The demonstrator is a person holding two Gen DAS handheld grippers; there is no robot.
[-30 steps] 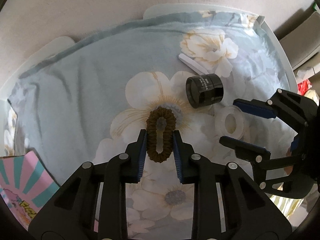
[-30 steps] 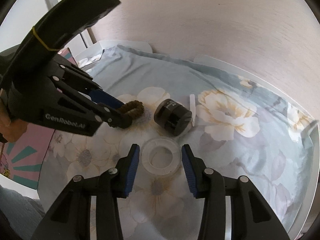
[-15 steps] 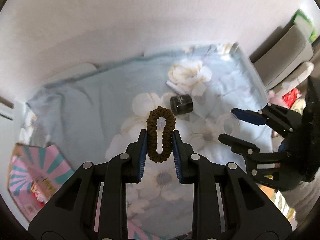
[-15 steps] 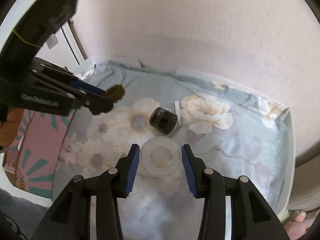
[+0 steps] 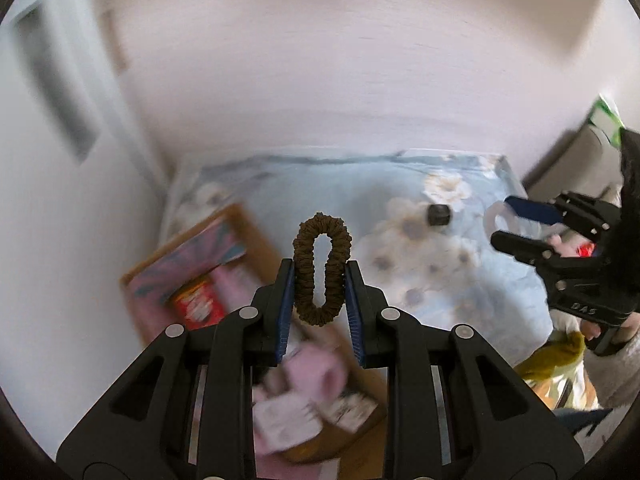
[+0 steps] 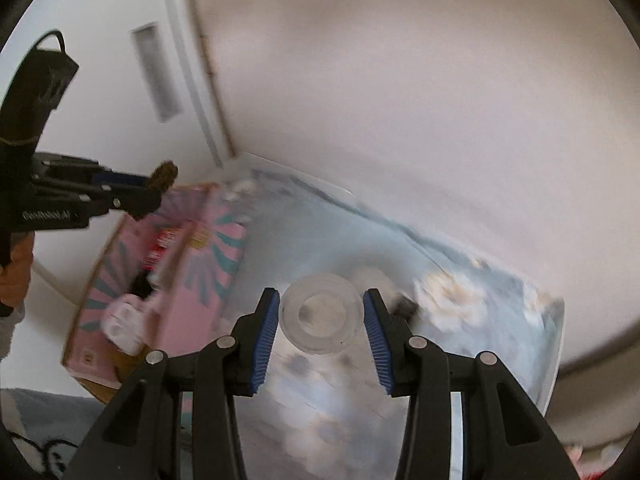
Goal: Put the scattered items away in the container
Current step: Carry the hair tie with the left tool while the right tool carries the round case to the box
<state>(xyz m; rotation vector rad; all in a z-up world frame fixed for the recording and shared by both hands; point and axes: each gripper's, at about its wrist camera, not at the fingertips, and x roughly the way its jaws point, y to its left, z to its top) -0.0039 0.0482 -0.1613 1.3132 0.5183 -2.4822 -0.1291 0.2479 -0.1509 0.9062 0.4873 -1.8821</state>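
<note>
My left gripper (image 5: 320, 280) is shut on a brown hair scrunchie (image 5: 322, 268) and holds it high above the floral-cloth table (image 5: 320, 200), over the edge of a pink cardboard box (image 5: 192, 276). My right gripper (image 6: 320, 320) is shut on a clear tape roll (image 6: 322, 312), also lifted above the table. It shows at the right in the left wrist view (image 5: 520, 224). The left gripper with the scrunchie (image 6: 164, 174) shows at the left in the right wrist view, above the box (image 6: 168, 292). A black jar (image 5: 439, 214) lies on the cloth.
The box holds a red snack pack (image 5: 196, 306) and pink and white items (image 5: 304, 392). A wall (image 5: 320, 80) stands behind the table and a white door (image 6: 120, 80) to the left. Both views are motion-blurred.
Both grippers have risen well above the table with their objects and swung left toward the pink box. The jar stayed on the cloth.
</note>
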